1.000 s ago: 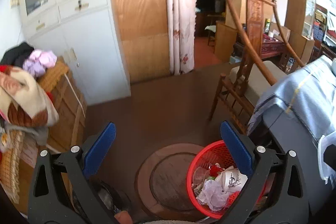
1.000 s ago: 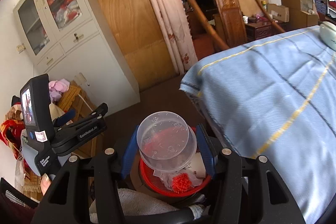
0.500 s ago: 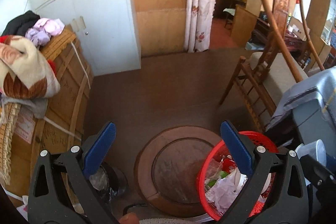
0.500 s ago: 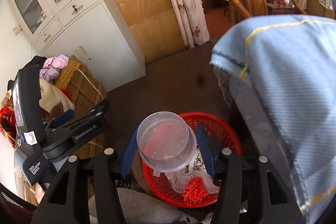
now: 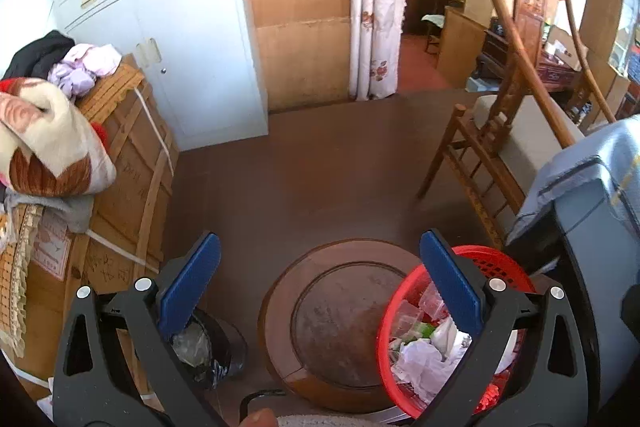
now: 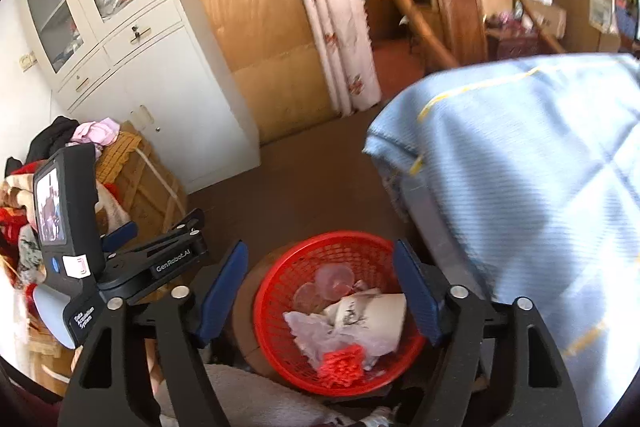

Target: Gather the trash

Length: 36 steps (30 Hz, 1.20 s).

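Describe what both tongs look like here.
Both tongs are alike: black plastic frames with triangular cutouts, silver screws, and blue flat pads. The left tongs carry a black handheld unit with a small screen, white label and "GenRobot.AI" lettering. The right tongs show no markings.

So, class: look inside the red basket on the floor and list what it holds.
Inside the red basket: clear plastic lids, a crumpled white bag, a printed paper cup and a red mesh scrap. Whatever lies beneath this pile is covered.

Red plastic mesh basket [image 6: 276, 291], clear plastic cup [image 6: 334, 279], crumpled paper [image 6: 376, 315]
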Motion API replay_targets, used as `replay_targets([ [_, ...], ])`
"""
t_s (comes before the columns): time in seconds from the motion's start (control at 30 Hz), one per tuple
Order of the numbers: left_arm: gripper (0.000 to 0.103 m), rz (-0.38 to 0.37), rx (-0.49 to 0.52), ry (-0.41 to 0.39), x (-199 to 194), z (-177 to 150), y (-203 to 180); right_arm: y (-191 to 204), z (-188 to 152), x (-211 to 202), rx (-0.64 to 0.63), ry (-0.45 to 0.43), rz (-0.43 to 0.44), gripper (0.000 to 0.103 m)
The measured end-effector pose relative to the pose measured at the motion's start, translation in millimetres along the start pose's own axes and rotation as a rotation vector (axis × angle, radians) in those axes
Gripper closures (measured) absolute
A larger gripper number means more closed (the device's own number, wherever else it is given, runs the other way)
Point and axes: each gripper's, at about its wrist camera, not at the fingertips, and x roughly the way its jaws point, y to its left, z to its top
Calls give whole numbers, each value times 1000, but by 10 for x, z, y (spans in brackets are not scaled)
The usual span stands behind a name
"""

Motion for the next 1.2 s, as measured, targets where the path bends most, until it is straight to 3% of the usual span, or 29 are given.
replay_targets([
  [0.13, 7, -26, 32, -42, -169, -19, -92, -8, -91, -335, -17, -85, -76, 15],
  [0.33, 7, -75, 92, -132, -545, -65, -268, -123, -281, -896, 7, -200, -130, 6],
  [0.6, 7, -114, 179, -291, -1262, -126, -468, -218, -597, -1502, 9, -299, -212, 6],
  [0.8, 7, -167, 224, -349, -1769, -169, -552, -353, -750, -1808, 16, -336, -177, 6],
  [0.93, 7, -131, 254, -404, -2071, -292, -535, -302, -800, -1929, -12, -361, -177, 6],
  [1.1, 7, -109, 250, -384, -2161, -374, -387, -73, -864, -1969, -86, -364, -182, 6],
  [1.2, 7, -116, 230, -368, -2111, -382, -301, 83, -903, -1922, -137, -351, -228, 6],
])
